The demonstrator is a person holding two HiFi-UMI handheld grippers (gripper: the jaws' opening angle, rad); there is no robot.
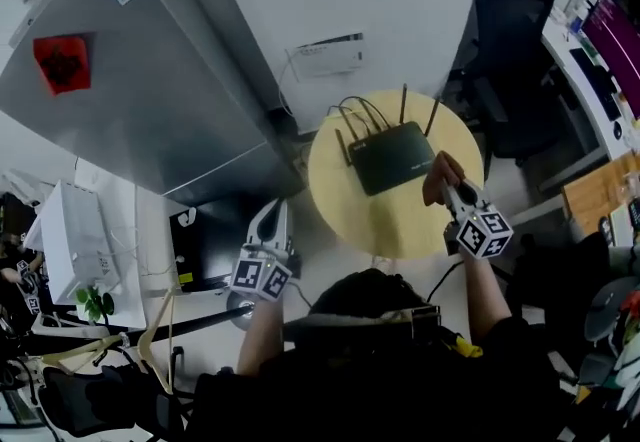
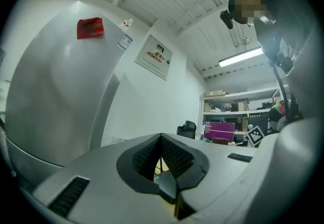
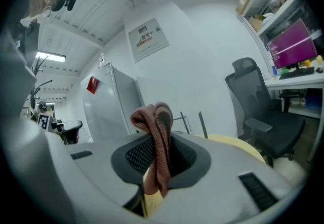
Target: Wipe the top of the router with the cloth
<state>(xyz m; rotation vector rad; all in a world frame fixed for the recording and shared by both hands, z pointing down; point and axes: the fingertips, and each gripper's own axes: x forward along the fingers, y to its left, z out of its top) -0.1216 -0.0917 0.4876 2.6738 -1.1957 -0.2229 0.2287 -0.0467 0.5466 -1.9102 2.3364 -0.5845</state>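
The black router [image 1: 395, 157], its thin antennas up, lies on a round yellow table [image 1: 385, 225]. My right gripper [image 1: 447, 186] hovers at the router's right edge, shut on a reddish-brown cloth [image 1: 440, 173]. In the right gripper view the cloth [image 3: 158, 134] stands bunched above the right gripper [image 3: 159, 156] and hangs down between its jaws, with antennas [image 3: 202, 124] and table [image 3: 238, 143] beyond. My left gripper [image 1: 272, 218] is off the table to the left, above the floor. In its own view the left gripper [image 2: 162, 164] has its jaws shut with nothing between them.
A tall grey fridge [image 1: 150, 80] stands left of the table. A black office chair [image 1: 510, 50] is behind it at the right, beside a desk with a purple-lit monitor [image 1: 612, 35]. A white box [image 1: 70, 250] and a small plant [image 1: 95, 302] sit at the left.
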